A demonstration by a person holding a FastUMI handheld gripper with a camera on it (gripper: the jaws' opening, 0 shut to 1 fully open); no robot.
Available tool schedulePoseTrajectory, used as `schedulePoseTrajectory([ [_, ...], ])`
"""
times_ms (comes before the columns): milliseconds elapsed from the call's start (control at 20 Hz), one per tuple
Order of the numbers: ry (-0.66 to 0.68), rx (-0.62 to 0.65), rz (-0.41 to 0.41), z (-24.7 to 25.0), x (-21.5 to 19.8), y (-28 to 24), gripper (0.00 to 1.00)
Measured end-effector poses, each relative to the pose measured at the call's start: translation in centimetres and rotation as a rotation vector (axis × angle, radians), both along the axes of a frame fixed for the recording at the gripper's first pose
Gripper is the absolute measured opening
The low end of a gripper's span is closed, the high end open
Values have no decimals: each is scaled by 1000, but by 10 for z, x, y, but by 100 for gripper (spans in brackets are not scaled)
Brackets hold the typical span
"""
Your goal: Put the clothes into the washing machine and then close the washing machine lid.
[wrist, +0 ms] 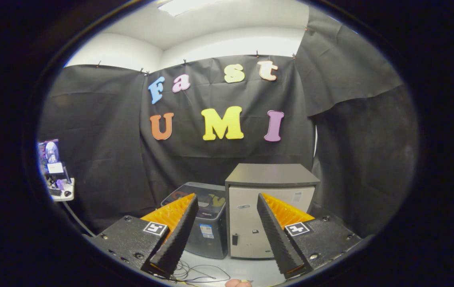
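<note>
My gripper (227, 196) is open, with nothing between its fingers. Beyond the fingers a small dark grey washing machine (211, 235) stands on a white table (250, 269). Its see-through lid (211, 199) lies flat on top and looks closed. The left finger covers part of the machine. At the near table edge, below the fingers, a small pinkish thing (238, 283) peeks in; I cannot tell what it is.
A beige cabinet (250, 223) with a dark top stands right beside the machine, on its right. Thin wires (201, 273) lie on the table in front of the machine. Far left, a small shelf (57, 175) holds odds and ends.
</note>
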State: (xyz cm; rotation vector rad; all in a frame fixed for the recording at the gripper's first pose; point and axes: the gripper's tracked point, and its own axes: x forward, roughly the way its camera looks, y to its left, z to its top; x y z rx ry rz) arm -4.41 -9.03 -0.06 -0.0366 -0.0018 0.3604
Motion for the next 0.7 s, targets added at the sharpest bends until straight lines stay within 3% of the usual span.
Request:
schedulePoseTrajectory([
  [700, 17, -2, 6, -3, 13, 4, 93],
])
